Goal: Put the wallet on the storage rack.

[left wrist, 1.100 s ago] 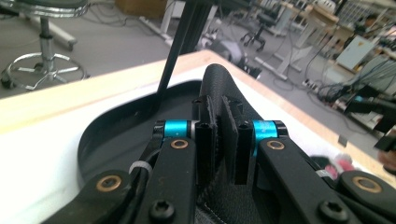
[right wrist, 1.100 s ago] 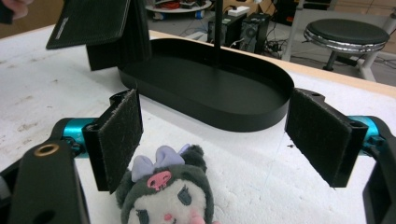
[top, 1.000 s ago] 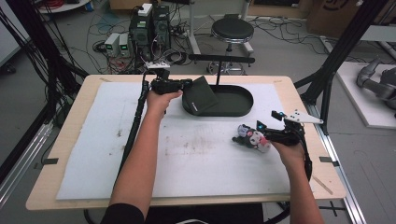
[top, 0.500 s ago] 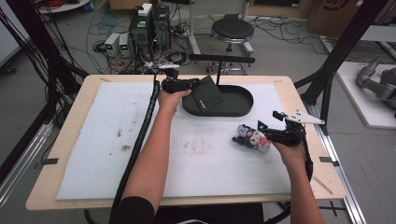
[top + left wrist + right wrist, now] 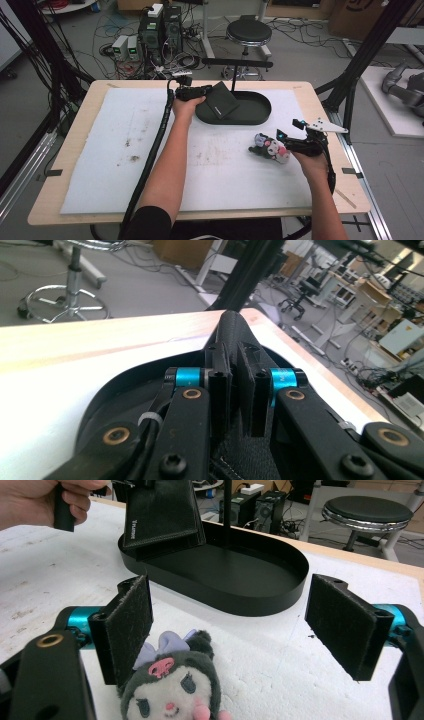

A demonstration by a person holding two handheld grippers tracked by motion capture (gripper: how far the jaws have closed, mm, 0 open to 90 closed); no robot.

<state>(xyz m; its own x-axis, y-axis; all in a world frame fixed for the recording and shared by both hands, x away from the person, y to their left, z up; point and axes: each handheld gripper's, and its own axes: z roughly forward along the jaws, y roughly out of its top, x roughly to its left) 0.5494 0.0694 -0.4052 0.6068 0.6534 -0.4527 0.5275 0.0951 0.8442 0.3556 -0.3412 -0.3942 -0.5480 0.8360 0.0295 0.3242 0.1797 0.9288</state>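
The left gripper (image 5: pixel 209 91) clamps a black wallet (image 5: pixel 223 99) over the tray's (image 5: pixel 255 116) left end, near the table's far edge; the right gripper (image 5: pixel 240 625), jaws wide, frames a plush (image 5: pixel 172 690) near the right edge.

Black wallet (image 5: pixel 223 99): flat, stitched edges, small pale lettering near one corner. You've got it pinched betw. left gripper (image 5: pixel 241 390) jaws, tilted, lower part over left end of black oval tray (image 5: pixel 260 114), upper corner sticking out past tray rim.

Tray: shallow, oval, upright post w/ crossbar rising from it; sits at far-centre of white mat.

Plush toy (image 5: pixel 270 148): dark head, purple bow, pink skull mark, pale face. Lies on mat, right of centre, betw. your right gripper (image 5: pixel 250 625) jaws, spread wide.
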